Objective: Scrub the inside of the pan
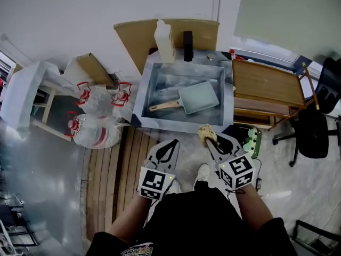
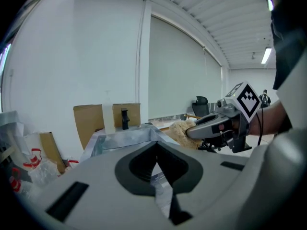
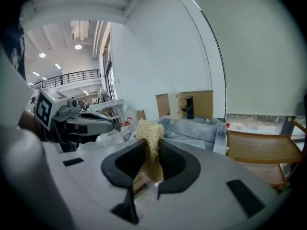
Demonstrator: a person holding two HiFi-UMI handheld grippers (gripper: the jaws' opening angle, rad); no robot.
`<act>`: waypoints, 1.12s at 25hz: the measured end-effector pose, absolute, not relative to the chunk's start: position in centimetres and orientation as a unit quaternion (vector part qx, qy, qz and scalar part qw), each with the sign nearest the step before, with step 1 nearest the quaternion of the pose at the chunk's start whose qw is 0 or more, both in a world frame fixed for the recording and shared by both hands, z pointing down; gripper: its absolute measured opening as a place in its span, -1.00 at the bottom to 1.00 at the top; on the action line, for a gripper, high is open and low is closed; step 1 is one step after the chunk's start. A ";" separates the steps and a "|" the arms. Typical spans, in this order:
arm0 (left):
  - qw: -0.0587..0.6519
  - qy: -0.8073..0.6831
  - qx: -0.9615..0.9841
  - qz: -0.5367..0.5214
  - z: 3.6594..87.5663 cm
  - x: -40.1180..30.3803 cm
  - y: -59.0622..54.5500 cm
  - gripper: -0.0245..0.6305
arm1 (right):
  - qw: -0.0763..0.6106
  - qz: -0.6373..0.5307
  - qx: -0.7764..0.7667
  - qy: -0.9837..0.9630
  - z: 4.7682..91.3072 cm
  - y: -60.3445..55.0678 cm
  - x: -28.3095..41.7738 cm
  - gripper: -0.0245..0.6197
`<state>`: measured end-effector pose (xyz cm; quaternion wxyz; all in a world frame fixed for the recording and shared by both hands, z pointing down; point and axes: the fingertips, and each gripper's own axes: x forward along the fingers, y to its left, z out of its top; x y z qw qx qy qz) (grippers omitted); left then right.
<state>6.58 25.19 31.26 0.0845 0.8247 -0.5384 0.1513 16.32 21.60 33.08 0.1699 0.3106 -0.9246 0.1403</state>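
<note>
The right claw [image 3: 151,153] pinches a scrubber [image 3: 149,131], a coarse, straw-coloured wad of fibres that sticks out past its tips. Beside it, the left claw [image 2: 156,166] is pressed together with nothing in it. Ahead of both sits a boxy metal sink [image 1: 139,103] with dull grey walls. The pan [image 1: 198,97] lies inside it, square, shallow and grey, with a pale wooden handle. Beyond the sink stand a translucent bottle [image 1: 164,40] and a black tap [image 1: 187,46].

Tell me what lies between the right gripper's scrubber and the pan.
Head view: only the sink's front wall stands between the pan and the scrubber in the right gripper.
</note>
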 end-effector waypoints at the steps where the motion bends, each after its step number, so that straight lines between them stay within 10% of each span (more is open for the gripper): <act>1: 0.085 -0.536 0.827 0.149 31.2 6.5 25.4 -0.90 | 0.170 0.140 0.313 -0.924 33.0 22.0 16.2 -0.65; 28: 0.065 -0.493 0.855 0.145 30.3 6.0 29.4 -0.90 | 0.154 0.125 0.345 -0.917 31.0 27.8 15.1 -0.65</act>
